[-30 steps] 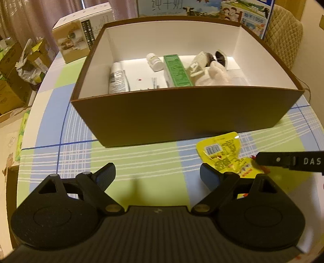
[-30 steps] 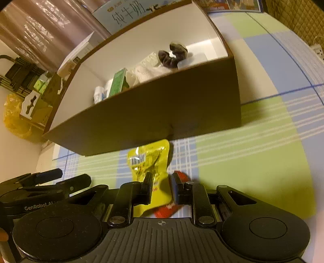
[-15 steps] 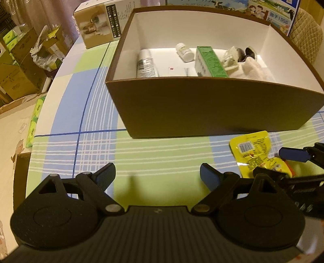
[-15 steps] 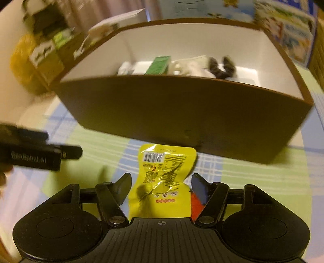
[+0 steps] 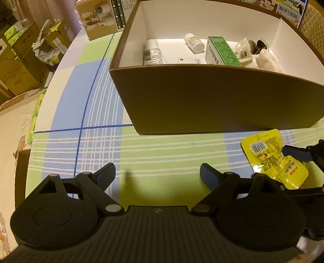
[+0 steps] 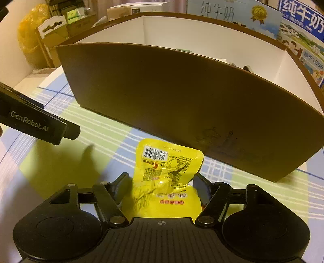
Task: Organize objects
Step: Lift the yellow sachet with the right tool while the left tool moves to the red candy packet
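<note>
A yellow snack packet (image 6: 170,161) lies flat on the checked tablecloth just in front of the brown box (image 6: 172,91). My right gripper (image 6: 161,185) is open and low over the packet's near half, one finger on each side. In the left wrist view the packet (image 5: 269,155) is at the far right, with a right fingertip (image 5: 293,153) beside it. My left gripper (image 5: 158,174) is open over bare cloth with nothing between its fingers. The box (image 5: 202,101) holds a white bottle (image 5: 152,53), a small bottle (image 5: 194,42), a green carton (image 5: 220,51) and a white cloth (image 5: 267,60).
A printed carton (image 5: 101,18) stands on the table left of the box, and milk cartons (image 6: 232,14) stand behind it. The table's rounded left edge (image 5: 46,105) drops to a floor with cardboard boxes (image 5: 18,76). The left gripper's body (image 6: 40,125) reaches in from the left.
My right gripper opened from nearly shut, swung square to the box and settled lower around the yellow packet. My left gripper shifted left, so the box and packet now sit further right in its view.
</note>
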The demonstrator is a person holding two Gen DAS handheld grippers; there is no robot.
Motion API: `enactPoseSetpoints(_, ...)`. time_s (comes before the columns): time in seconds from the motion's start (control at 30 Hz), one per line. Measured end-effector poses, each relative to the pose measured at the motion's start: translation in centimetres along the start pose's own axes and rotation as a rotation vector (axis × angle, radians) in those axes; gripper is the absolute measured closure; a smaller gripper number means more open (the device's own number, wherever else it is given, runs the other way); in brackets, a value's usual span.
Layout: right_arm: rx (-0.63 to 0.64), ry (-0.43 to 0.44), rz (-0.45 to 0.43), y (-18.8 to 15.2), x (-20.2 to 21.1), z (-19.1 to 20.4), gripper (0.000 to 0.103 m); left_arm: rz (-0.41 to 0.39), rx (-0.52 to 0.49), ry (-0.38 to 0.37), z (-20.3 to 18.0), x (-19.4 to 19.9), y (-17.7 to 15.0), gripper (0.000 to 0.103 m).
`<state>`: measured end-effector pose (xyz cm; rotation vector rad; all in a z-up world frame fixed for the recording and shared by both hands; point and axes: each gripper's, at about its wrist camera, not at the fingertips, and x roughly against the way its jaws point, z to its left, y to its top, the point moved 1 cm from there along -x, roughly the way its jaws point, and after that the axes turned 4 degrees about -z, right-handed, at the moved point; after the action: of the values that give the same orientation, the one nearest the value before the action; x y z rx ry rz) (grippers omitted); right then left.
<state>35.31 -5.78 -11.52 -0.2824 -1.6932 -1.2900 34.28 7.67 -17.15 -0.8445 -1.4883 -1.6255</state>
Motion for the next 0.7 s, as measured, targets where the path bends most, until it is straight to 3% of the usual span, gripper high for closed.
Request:
enactPoseSetpoints(0.23, 0.037, 0.034, 0.016, -0.1, 0.1, 0.4, 0.049, -0.009, -0.007, -0.004, -0.2, 0.3, 0.0, 0.015)
enactPoseSetpoints(0.53, 0.007, 0.059, -0.036, 1.0, 2.3, -0.7, 0.049, -0.023, -0.02, -0.012, -0.5, 0.5, 0.0, 0.015)
enactPoseSetpoints(0.7, -0.002, 0.031, -0.045, 1.0, 4.0, -1.8, 0.049, -0.023, -0.047, -0.019, -1.5, 0.6, 0.0, 0.015)
